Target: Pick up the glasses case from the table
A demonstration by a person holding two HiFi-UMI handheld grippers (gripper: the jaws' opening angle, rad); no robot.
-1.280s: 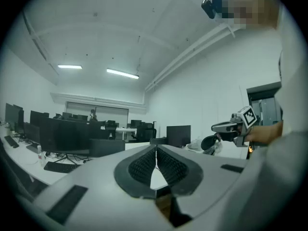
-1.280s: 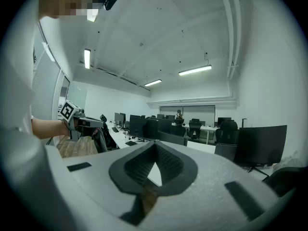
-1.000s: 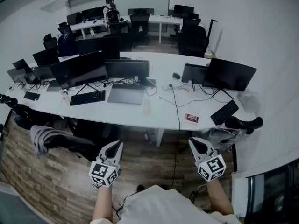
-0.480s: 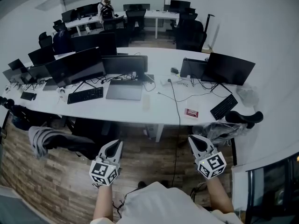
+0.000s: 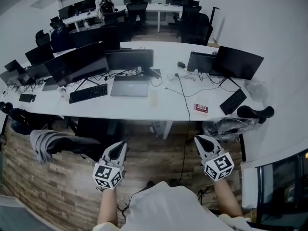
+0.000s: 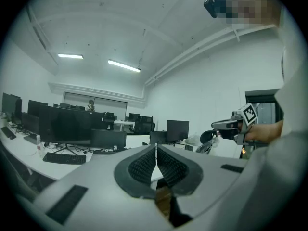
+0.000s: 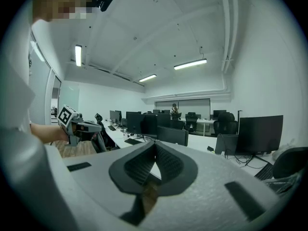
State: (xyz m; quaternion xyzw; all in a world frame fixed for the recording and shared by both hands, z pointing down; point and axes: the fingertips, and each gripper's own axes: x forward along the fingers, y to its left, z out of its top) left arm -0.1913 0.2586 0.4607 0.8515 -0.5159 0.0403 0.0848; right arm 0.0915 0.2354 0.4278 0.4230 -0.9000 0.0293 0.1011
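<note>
White counter (image 5: 166, 110) carries pale oblong glasses case (image 5: 153, 97), just right of laptop (image 5: 129, 87). Your left gripper (image 5: 118, 149) and right gripper (image 5: 202, 142) hover over wood floor (image 5: 156, 154), short of counter. Fingers on both closed, nothing between.

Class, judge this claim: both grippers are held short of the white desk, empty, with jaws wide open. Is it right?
Not quite: the left gripper and right gripper are shut, as each gripper view shows. The rest holds.
</note>
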